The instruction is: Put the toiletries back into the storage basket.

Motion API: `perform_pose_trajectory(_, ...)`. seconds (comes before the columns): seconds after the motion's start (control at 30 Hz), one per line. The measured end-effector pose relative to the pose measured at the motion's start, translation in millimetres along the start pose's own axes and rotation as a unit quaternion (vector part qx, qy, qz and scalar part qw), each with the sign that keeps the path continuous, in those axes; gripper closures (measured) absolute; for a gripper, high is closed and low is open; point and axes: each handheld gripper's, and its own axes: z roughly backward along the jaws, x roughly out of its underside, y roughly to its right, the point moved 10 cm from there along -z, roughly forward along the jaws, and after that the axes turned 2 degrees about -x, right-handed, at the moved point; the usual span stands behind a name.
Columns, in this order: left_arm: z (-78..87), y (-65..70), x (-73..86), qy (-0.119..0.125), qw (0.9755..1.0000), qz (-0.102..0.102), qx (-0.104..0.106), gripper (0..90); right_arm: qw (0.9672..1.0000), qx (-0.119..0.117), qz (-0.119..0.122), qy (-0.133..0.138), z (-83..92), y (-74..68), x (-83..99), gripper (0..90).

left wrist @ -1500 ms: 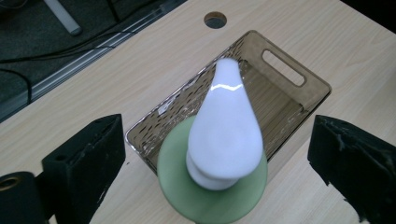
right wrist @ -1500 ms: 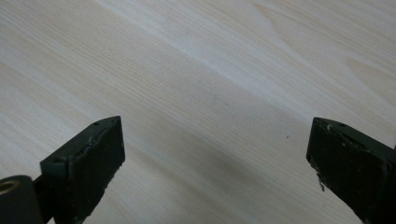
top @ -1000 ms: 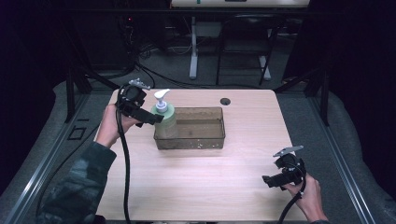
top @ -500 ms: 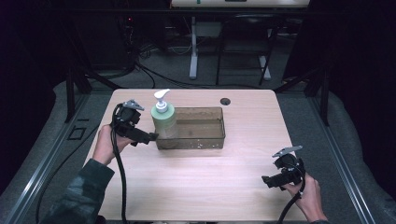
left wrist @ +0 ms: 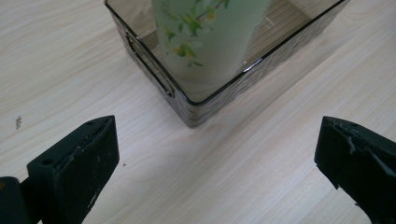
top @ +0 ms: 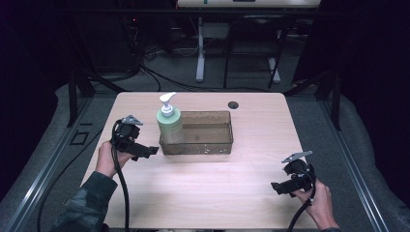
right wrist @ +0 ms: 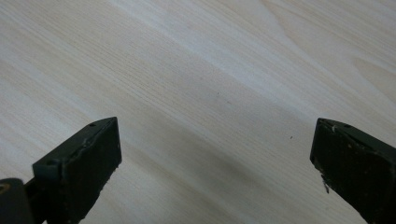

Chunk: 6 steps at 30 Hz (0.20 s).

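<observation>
A pale green pump bottle (top: 169,123) with a flower print (left wrist: 210,32) stands upright in the left end of a smoky clear plastic bin (top: 227,145) at the table's middle. The bin's near corner (left wrist: 196,116) lies just ahead of my left gripper (left wrist: 215,163), whose jaws stand wide apart with nothing between them. In the high view that left gripper (top: 147,151) sits just left of the bin, clear of the bottle. Near the table's front right, my right gripper (top: 280,187) is open over bare wood (right wrist: 210,93), its jaws (right wrist: 215,163) holding nothing.
The light wooden table (top: 203,193) has a small dark round hole (top: 233,104) near its back edge. Cables trail from both grippers off the front edge. Table legs and wires stand on the dark floor beyond.
My left gripper let go of the pump bottle, which now stands in the bin, and drew back down and to the left. The right gripper has not moved.
</observation>
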Motion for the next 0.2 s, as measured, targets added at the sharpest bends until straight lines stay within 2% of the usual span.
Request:
perform_pose_trajectory(0.03,0.2,-1.4,0.5,0.005,1.0,0.003,0.0,0.0,1.0,0.002,0.0,0.0,0.2,0.6,0.0,1.5)
perform_pose_trajectory(0.2,-2.4,-7.1,7.5,-0.007,1.0,0.004,-0.002,0.0,1.0,0.0,0.0,0.001,0.2,1.1,0.2,1.4)
